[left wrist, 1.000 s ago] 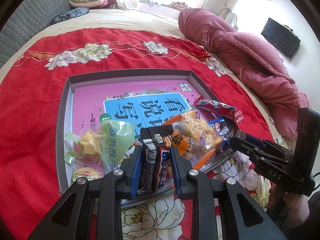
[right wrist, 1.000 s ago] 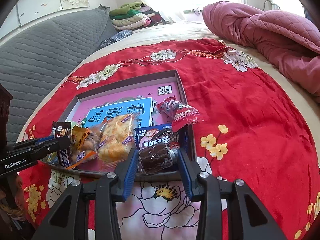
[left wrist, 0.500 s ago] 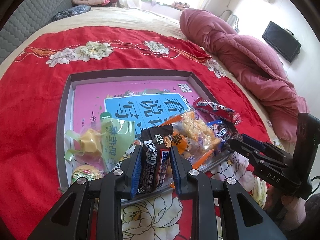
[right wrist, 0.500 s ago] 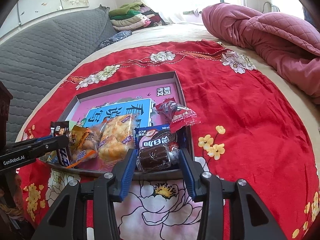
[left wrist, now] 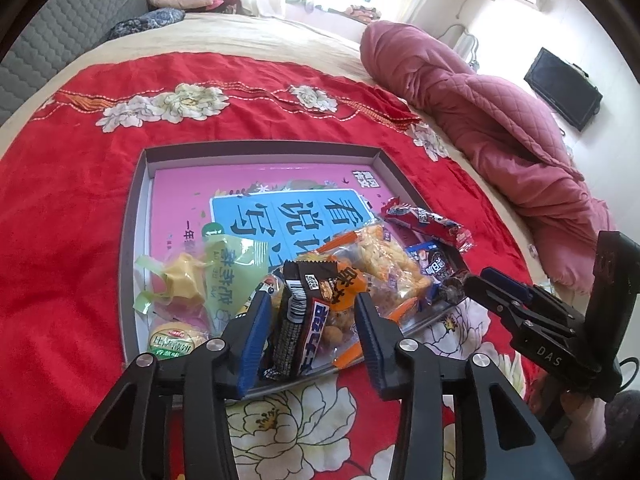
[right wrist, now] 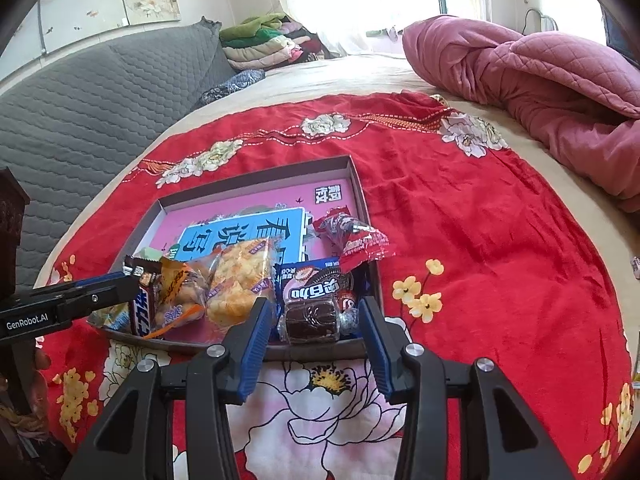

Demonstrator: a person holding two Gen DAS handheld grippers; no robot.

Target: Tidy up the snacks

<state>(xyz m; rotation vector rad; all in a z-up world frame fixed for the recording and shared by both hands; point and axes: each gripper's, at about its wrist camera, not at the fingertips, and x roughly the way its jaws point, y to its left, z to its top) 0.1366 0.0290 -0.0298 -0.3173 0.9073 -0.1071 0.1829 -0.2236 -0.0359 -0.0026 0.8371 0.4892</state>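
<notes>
- The shallow box [left wrist: 138, 216] lies on the red flowered bedspread [left wrist: 80, 168], and every snack in view is already inside it, bunched along its near edge; its far half shows only the pink and blue printed bottom.
- The left gripper [left wrist: 308, 320] has just been opening: its jaws stand apart on either side of the dark chocolate bar [left wrist: 298, 328], whose lower end rests at the near edge of the box, and the blue pads no longer press it, so this bar counts as delivered.
- The right gripper [right wrist: 312, 322] has also been easing open; the clear-wrapped chocolate cake [right wrist: 312, 318] sits between its jaws in the near right corner of the box, with gaps on both sides.
- Beside these lie the orange peanut pack [left wrist: 348, 284], the yellow cracker pack [right wrist: 240, 280], the blue cookie pack [right wrist: 316, 286], the red candy wrapper [right wrist: 356, 240] against the right wall, and the green packs [left wrist: 228, 276] toward the left edge.
- No snack shows loose on the bedspread, so the gathering looks nearly done; what seems left is backing both grippers away and perhaps spreading the pile.
</notes>
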